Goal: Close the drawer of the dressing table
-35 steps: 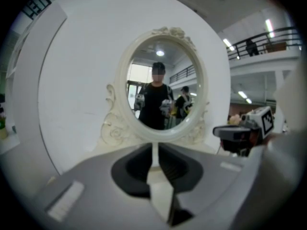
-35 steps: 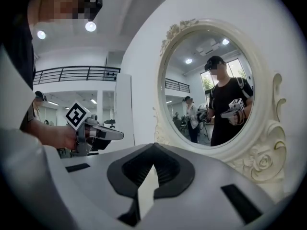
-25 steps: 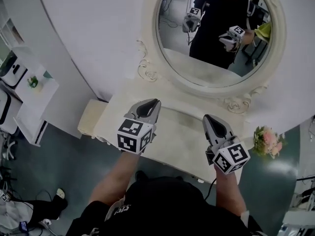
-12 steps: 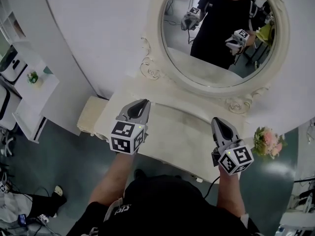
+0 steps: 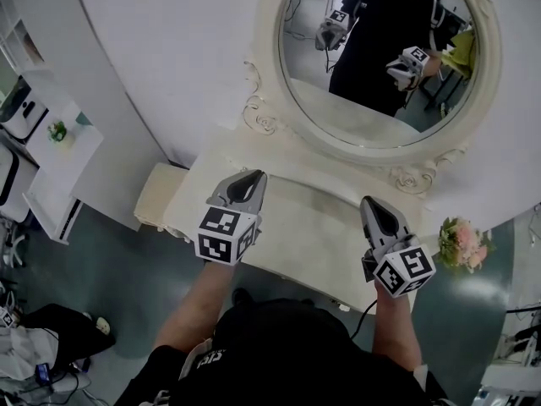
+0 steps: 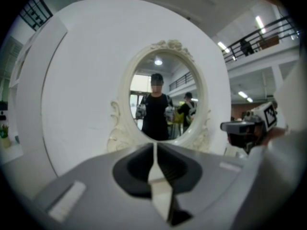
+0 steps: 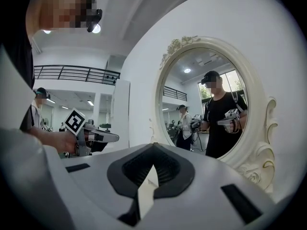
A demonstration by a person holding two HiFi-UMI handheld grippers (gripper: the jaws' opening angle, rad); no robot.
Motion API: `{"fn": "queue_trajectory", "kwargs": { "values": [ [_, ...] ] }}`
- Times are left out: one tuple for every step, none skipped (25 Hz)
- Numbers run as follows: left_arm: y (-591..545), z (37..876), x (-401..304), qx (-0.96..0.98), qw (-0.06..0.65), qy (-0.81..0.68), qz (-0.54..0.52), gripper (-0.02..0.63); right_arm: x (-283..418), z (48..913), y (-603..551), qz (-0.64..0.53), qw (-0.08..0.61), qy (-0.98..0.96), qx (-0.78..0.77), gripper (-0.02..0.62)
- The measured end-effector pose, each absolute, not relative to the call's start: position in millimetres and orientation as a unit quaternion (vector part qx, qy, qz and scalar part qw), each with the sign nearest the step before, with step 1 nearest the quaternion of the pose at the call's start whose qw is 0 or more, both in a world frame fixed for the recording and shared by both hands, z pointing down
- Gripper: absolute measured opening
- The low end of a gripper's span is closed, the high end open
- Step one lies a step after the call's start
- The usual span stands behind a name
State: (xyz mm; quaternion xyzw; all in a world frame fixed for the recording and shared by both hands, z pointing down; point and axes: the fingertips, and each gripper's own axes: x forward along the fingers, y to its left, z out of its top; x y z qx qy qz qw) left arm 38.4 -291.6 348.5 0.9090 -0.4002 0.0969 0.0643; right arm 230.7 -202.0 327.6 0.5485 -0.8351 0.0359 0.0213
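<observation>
The cream dressing table (image 5: 308, 220) stands under an oval mirror (image 5: 385, 66); its drawer is hidden below the front edge, so I cannot tell how it stands. My left gripper (image 5: 254, 176) hovers over the left part of the top, shut with nothing held. My right gripper (image 5: 368, 201) hovers over the right part, shut and empty too. In the left gripper view the left gripper (image 6: 154, 145) points at the mirror (image 6: 160, 99), with the right gripper (image 6: 245, 127) beside it. In the right gripper view the right gripper (image 7: 153, 145) faces the mirror (image 7: 211, 104), with the left gripper (image 7: 90, 136) to its left.
A pink flower bunch (image 5: 461, 244) sits past the table's right end. A low cream stool (image 5: 156, 197) stands against the table's left end, and a white shelf unit (image 5: 51, 163) is further left. The curved white wall (image 5: 169, 57) backs the mirror.
My left gripper has drifted a little to the left and lower over the table top. The right gripper has stayed where it was. Both remain shut.
</observation>
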Motion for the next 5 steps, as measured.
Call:
{"fn": "queue_trajectory", "kwargs": {
  "values": [
    [-290.9,348.3,39.3,0.91,0.063,-0.399,0.098,0.028,230.5,327.5,-202.4,0.036,0.02,-0.835,0.548,-0.008],
    [-290.5,348.2,39.8,0.91,0.062,-0.398,0.099,0.028,230.5,327.5,-202.8,0.036,0.019,-0.835,0.548,-0.008],
    [-290.4,348.0,39.9,0.91,0.062,-0.397,0.099,0.028,230.4,327.6,-203.2,0.036,0.018,-0.835,0.548,-0.008],
    [-290.4,347.8,39.9,0.91,0.062,-0.397,0.099,0.028,230.2,327.5,-203.7,0.036,0.017,-0.836,0.548,-0.008],
    [-290.5,347.6,39.8,0.911,0.063,-0.396,0.099,0.028,230.0,327.5,-204.2,0.037,0.017,-0.836,0.548,-0.008]
  ]
}}
